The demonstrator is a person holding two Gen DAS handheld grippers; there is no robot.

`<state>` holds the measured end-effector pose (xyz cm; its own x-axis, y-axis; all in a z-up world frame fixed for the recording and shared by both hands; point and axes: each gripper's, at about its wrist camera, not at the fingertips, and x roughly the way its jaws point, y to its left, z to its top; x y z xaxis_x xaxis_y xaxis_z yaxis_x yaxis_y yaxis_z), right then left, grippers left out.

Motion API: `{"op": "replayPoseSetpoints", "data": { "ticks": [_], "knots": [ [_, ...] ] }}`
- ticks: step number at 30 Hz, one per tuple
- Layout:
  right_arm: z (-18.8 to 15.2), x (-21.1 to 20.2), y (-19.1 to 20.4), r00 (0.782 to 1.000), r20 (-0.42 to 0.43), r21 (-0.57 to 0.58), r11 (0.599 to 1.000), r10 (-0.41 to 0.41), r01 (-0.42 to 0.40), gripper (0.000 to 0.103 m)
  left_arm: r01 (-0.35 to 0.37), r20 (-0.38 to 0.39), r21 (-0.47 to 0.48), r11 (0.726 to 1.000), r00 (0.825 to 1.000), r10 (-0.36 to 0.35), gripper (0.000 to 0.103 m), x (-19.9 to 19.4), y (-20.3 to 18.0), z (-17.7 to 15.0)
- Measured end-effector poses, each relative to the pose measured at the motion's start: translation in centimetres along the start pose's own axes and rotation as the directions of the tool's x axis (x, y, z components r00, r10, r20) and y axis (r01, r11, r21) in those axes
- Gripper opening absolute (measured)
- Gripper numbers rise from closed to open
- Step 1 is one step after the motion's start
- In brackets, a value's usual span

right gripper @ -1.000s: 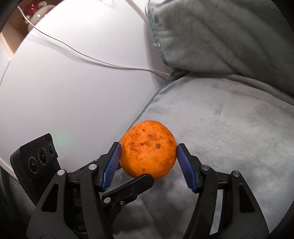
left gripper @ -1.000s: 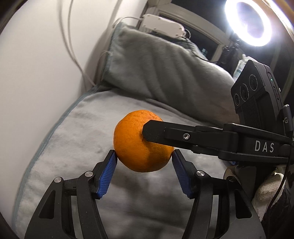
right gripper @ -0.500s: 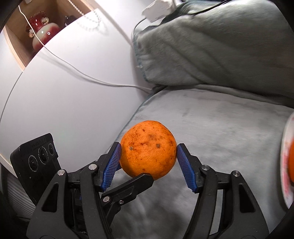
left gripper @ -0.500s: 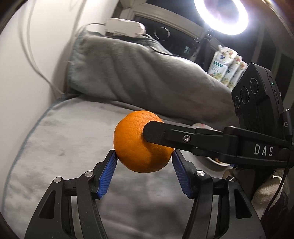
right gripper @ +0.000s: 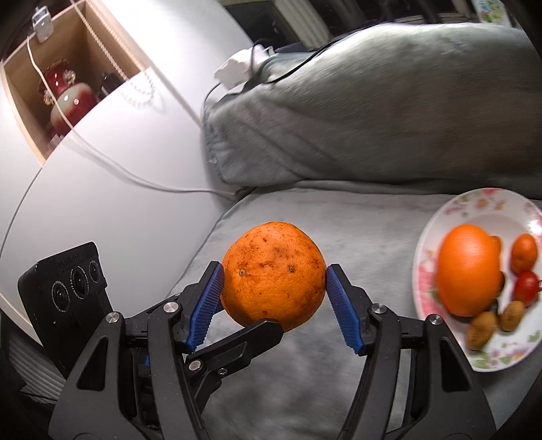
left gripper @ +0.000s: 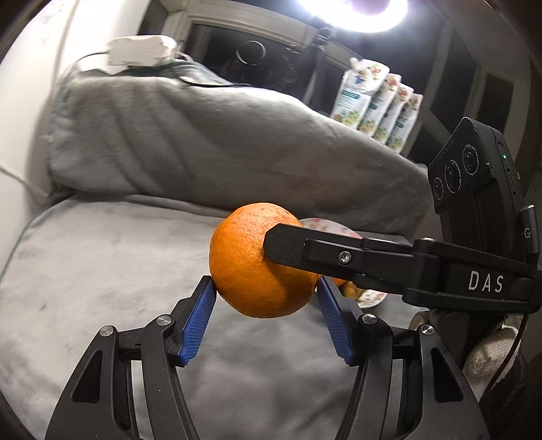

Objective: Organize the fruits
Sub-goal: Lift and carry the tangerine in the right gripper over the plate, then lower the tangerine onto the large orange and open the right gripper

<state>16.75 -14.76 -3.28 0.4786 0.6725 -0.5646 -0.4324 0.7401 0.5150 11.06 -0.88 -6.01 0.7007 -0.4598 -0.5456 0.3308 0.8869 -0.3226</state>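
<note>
Left gripper (left gripper: 266,314) & right gripper (right gripper: 274,301) both clamped on one orange (right gripper: 273,276), held above grey blanket (right gripper: 355,216); fruit plate (right gripper: 421,243) right of right gripper

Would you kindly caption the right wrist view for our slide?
Both grippers, right and left, clamp one orange above the grey blanket, beside a fruit plate.

We see a strong ring light (left gripper: 352,13) at the top of the left wrist view, with glare around it; the window behind is dark. The pillow (left gripper: 210,145) and the plate (right gripper: 474,287) are blurred. Both fisheye views bend and darken at the edges.
</note>
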Motion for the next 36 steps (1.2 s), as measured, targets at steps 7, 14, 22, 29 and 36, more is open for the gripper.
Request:
{"op": "replayPoseSetpoints", "data": {
  "ticks": [7,14,22,29,36],
  "knots": [
    [0.2,-2.5,-2.5,0.998,0.043,0.037,0.999,-0.036,0.035,0.065,0.045,-0.021,0.041,0.998,0.999,-0.044,0.061,2.1,-2.6,1.0],
    [0.5,-4.6,-4.6,0.994,0.078,0.062,0.996,-0.071,0.066,0.065,0.074,-0.040,0.084,0.994,0.997,-0.070,0.061,4.2,-4.5,2.1],
    [1.1,-6.6,-7.3,0.989,0.107,0.094,0.992,-0.099,0.089,0.065,0.099,-0.062,0.123,0.988,0.994,-0.091,0.061,6.7,-6.6,3.8],
    [1.5,-7.7,-9.8,0.987,0.120,0.133,0.987,-0.104,0.088,0.065,0.104,-0.081,0.156,0.982,0.992,-0.092,0.061,8.5,-8.0,4.6],
    [1.8,-7.5,-11.8,0.989,0.116,0.168,0.983,-0.096,0.076,0.065,0.094,-0.103,0.172,0.981,0.992,-0.077,0.061,9.6,-8.6,4.8]
  ]
}}
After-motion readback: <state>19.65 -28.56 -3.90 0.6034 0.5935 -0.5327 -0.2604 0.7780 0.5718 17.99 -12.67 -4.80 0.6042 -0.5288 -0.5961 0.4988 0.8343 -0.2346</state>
